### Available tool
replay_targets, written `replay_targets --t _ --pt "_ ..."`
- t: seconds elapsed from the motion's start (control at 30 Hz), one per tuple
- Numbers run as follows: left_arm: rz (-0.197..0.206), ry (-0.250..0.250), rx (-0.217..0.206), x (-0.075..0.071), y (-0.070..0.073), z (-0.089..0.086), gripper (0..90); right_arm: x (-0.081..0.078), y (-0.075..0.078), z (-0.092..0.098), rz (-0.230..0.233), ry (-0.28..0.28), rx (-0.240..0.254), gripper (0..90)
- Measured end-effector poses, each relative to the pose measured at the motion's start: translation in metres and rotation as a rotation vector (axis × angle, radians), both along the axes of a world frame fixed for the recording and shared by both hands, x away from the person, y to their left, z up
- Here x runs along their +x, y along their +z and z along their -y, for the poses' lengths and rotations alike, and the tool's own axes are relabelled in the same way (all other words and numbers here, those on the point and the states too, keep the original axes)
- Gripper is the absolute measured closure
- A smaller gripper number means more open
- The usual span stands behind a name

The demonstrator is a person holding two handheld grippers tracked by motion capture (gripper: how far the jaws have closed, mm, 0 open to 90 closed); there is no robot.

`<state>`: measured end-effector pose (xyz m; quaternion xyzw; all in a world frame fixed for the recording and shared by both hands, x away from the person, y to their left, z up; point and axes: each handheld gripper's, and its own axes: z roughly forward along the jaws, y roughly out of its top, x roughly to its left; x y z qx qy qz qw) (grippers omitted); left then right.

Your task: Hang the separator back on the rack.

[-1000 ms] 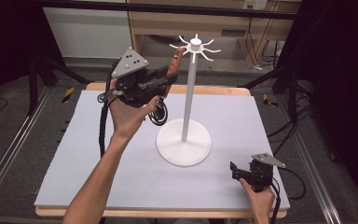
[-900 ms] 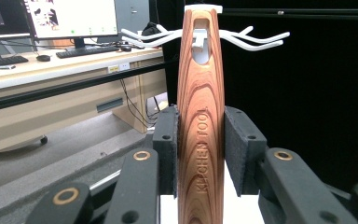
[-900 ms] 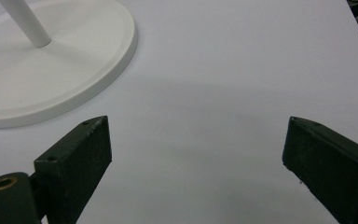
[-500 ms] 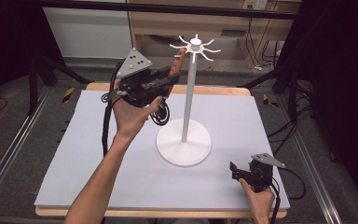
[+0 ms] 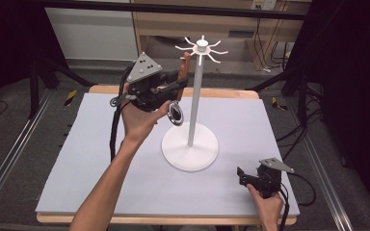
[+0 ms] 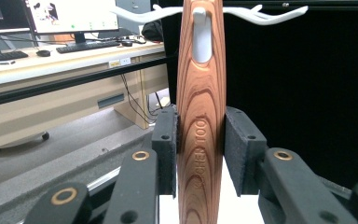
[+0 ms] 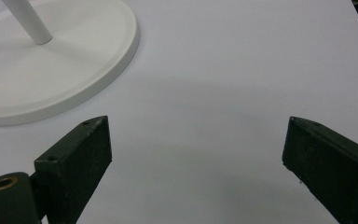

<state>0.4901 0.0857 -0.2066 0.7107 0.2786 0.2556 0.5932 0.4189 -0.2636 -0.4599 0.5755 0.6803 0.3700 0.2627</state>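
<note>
We count one white hook stand [image 5: 191,144], one wooden-handled utensil [image 5: 186,67] and two grippers. The stand has one round base, one upright pole and a crown of hooks at the top.

The left gripper [image 6: 200,154] has its jaws clamped on the wooden handle [image 6: 200,135]. In the left gripper view the handle stands upright between the two pads, touching both, and runs well beyond the jaw tips. A slot near the handle's far end sits over one white hook [image 6: 202,32] of the crown. In the high view a round metal ring [image 5: 175,113] hangs just below this gripper, at the near side of the jaws.

The right gripper [image 7: 196,163] has its jaws spread wide with nothing between them. Bare desk lies between the jaws; the stand's base [image 7: 51,70] lies ahead of them, beyond the jaw on the view's left side.

The desk [image 5: 77,159] carries a pale, plain sheet over a wooden edge. Around it we see a dark floor with rails; beyond the left jaws, a long bench bears monitors and keyboards.

Against the earlier frames, the left gripper and the handle have shifted slightly toward the hook crown. The right gripper has stayed in place.
</note>
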Motion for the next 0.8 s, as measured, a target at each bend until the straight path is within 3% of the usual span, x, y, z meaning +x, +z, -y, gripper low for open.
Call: replay_targets --t 0.5,0.8 --pt "0.014 0.006 0.001 0.0019 -0.0035 0.0023 65.4 0.0006 -0.0012 -0.0015 -0.004 0.004 -0.003 8.4" --pt "0.012 0.004 0.022 -0.0039 -0.0076 -0.0068 55.0 0.0011 -0.0017 -0.0009 -0.008 0.004 -0.004 8.4"
